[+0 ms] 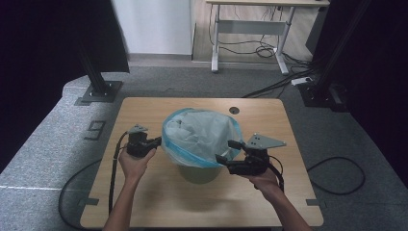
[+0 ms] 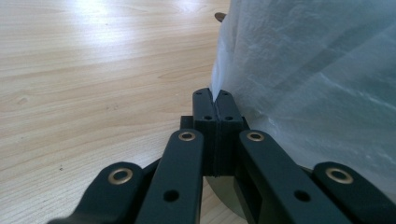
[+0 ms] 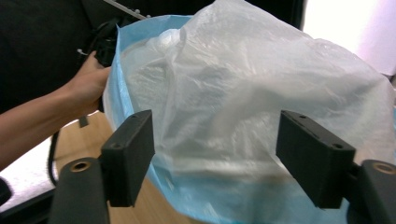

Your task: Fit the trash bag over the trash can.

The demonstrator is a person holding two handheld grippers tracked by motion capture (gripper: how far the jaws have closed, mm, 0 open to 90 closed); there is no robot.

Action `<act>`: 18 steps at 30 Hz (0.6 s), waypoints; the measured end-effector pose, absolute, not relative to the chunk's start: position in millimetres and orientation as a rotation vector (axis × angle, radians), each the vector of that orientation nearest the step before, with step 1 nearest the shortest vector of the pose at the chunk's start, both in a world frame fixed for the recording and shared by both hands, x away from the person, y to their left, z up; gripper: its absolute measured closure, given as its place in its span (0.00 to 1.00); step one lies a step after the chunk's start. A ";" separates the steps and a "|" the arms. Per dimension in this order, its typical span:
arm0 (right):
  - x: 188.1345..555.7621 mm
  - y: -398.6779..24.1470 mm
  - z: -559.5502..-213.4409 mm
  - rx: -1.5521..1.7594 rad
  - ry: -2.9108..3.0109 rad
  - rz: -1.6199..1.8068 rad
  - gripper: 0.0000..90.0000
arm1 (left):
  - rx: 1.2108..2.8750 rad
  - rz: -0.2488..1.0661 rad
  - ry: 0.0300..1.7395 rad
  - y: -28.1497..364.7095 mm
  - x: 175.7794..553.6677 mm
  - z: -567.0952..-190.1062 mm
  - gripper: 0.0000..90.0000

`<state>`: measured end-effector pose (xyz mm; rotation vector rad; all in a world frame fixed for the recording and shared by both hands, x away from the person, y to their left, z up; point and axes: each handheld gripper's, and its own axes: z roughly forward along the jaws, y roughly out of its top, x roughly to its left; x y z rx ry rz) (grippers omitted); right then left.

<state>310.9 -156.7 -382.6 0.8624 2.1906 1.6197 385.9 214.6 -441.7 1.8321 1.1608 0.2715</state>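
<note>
The left gripper (image 1: 155,141) pinches the thin blue-white plastic bag (image 1: 199,137) draped over the round grey bin (image 1: 199,174), while the right gripper (image 1: 228,151), fingers wide apart and empty, has yet to grip the opposite edge.

A single readable mark appears in the high view: a large dark numeral "9" (image 1: 96,130) sits on the grey floor (image 1: 53,144) just beside the left edge of the table (image 1: 144,192). No other text, label or brand is legible.
</note>
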 end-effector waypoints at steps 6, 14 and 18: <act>312.5 -137.8 -379.3 0.902 2.167 1.590 0.27 | 1.823 0.278 1.161 216.4 383.8 -440.0 0.99; 311.7 -128.2 -388.3 0.943 2.122 1.511 0.53 | 1.815 0.280 1.152 218.1 381.6 -439.1 0.99; 309.8 -129.5 -390.4 0.942 2.110 1.487 0.74 | 1.810 0.279 1.151 218.7 380.9 -439.2 0.99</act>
